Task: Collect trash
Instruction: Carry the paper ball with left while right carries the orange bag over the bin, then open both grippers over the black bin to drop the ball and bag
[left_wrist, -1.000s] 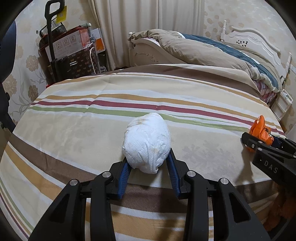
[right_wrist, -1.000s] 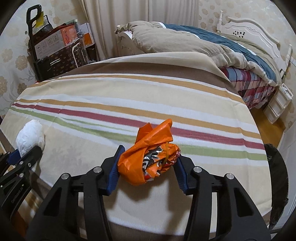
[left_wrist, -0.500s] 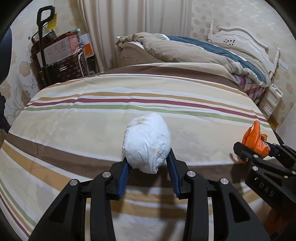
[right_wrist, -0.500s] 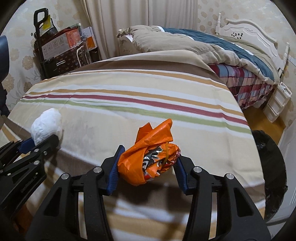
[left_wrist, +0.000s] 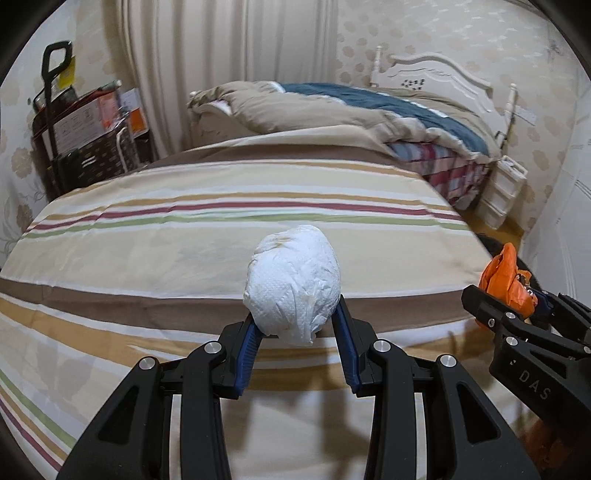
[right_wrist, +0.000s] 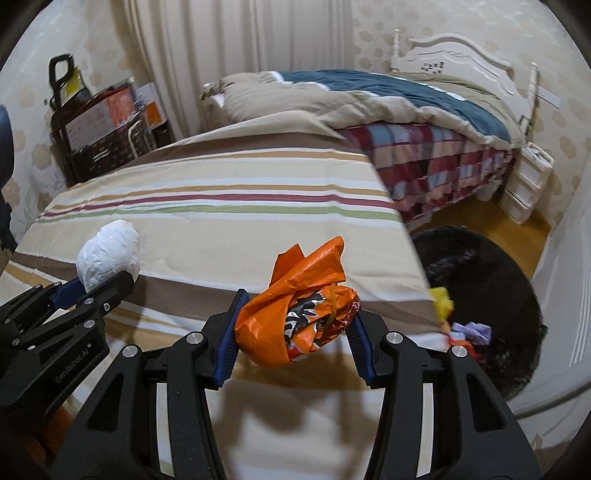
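Striped bedspread (left_wrist: 221, 251) beneath both jaws, second bed (right_wrist: 406, 110) beyond, left gripper (left_wrist: 295, 321) clamping white tissue wad (left_wrist: 291, 284), right gripper (right_wrist: 295, 325) clamping orange wrapper (right_wrist: 299, 317), black trash bag (right_wrist: 491, 280) right of them.

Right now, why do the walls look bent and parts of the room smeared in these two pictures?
Left wrist view: the fisheye lens bows the walls and darkens the corners; the white tissue wad in the left tool stays sharp. Right wrist view: the plaid bed skirt and the black trash bag are motion-smeared; the orange wrapper is crisp, casting a soft shadow on the striped bedspread.
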